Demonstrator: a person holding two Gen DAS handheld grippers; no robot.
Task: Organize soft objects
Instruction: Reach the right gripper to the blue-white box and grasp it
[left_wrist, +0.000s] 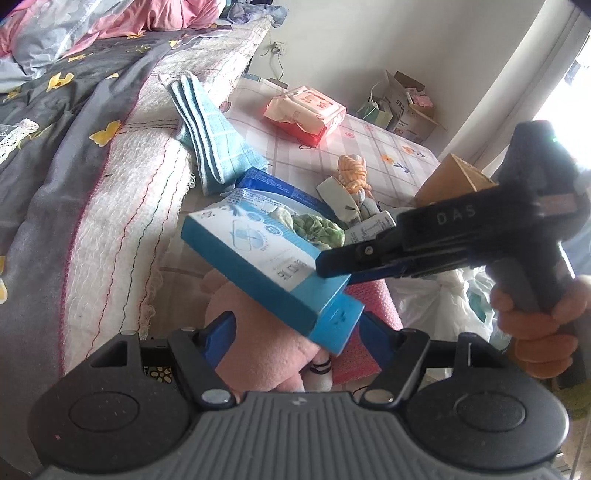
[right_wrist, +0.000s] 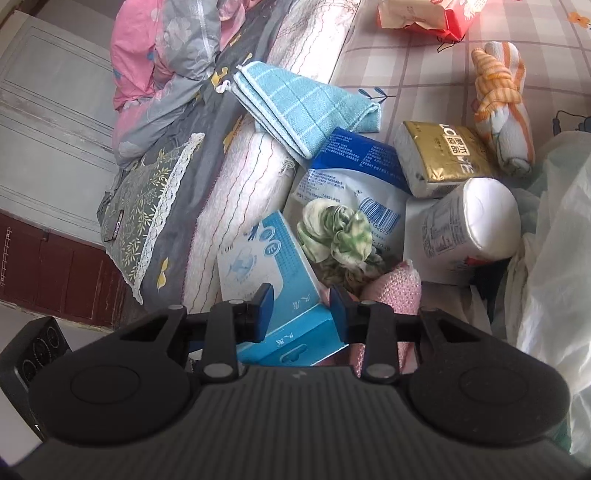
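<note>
My right gripper is shut on the near end of a light blue cardboard box and holds it tilted above the bed. The left wrist view shows that gripper coming in from the right, clamped on the box, with a hand on its grip. Under the box lies a pink plush toy. My left gripper has its jaws wide around the toy, pads against its sides. A pink textured pad sits by the right finger.
On the checked sheet lie a folded blue towel, a green crumpled cloth, a blue-white bag, a gold tissue pack, a white pack, a knotted orange-striped cloth and a red wipes pack. A rolled quilt borders the left, a white plastic bag the right.
</note>
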